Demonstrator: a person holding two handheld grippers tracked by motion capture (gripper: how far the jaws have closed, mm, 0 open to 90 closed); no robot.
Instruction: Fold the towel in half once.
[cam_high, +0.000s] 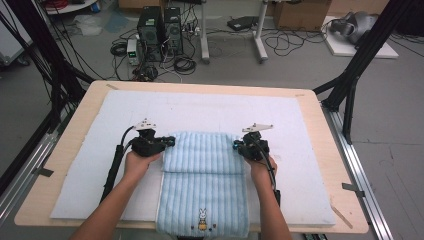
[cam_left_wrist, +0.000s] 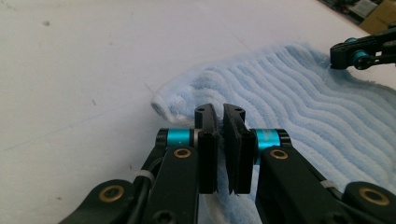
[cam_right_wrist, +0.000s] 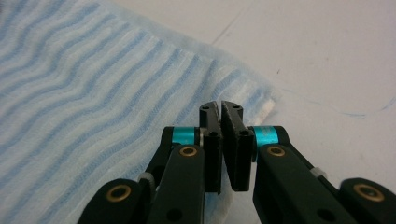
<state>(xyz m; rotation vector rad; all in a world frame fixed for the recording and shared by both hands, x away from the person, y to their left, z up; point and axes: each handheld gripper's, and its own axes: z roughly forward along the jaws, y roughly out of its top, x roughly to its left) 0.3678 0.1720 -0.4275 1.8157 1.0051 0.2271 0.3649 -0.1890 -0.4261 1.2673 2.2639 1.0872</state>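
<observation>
Black jaws, both pairs, closed to a slit on pale blue terry. My left gripper (cam_left_wrist: 223, 149) pinches the folded towel (cam_high: 202, 172) at its left edge; my right gripper (cam_right_wrist: 221, 149) pinches the right edge, cloth bunched beneath the pads in both gripper views. Item: striped towel, doubled over on itself, fold line running straight between my two grips. Long axis: from the far middle of the white mat (cam_high: 310, 165) toward the near edge of the table (cam_high: 320, 107), where the rabbit-marked end hangs over. Both hands stand level with each other, neither nearer. By my reckoning the coming move carries the gripped end along that axis, both hands together.
</observation>
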